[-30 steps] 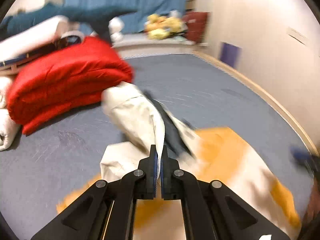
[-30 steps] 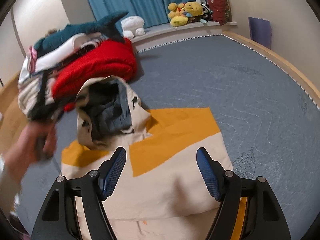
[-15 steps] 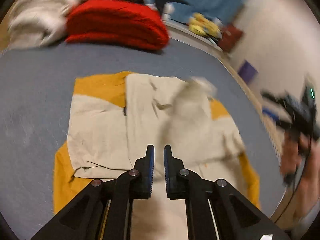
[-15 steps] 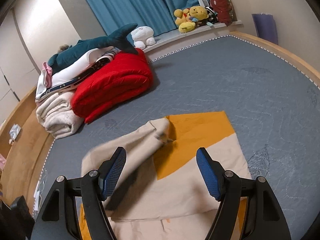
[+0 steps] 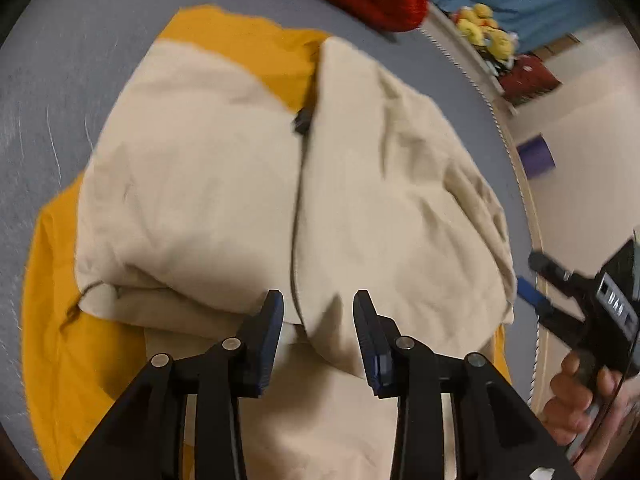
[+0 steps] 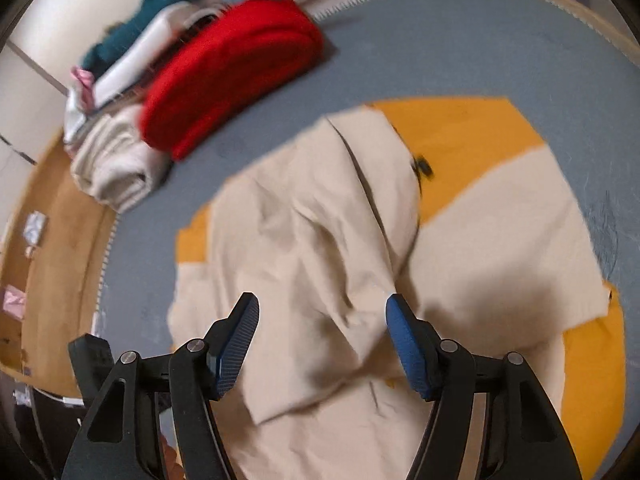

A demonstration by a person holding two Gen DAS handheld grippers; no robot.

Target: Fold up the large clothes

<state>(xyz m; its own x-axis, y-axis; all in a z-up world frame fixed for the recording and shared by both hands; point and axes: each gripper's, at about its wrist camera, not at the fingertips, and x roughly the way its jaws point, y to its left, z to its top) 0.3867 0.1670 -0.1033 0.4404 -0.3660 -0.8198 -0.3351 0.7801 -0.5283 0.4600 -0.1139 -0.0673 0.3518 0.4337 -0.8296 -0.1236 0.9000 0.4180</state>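
- The garment [image 5: 224, 184], cream with orange panels, lay on the grey mat [image 5: 36, 92], its cream flaps folded inward and meeting along a dark zipper line [image 5: 298, 216].
- Your left gripper [image 5: 318, 320] hung over the garment's near edge with a moderate gap between its fingers; nothing sat between them.
- Your right gripper [image 6: 322, 336] was spread wide above the creased cream flap [image 6: 312, 240], holding nothing.
- In the left view, your right hand [image 5: 576, 400] held its gripper just off the garment's right edge.
- A red blanket [image 6: 228, 72] lay on the mat beyond the garment, apart from it, beside a rolled cream bundle [image 6: 116, 168].
- Yellow plush toys [image 5: 486, 28] sat on the far ledge.
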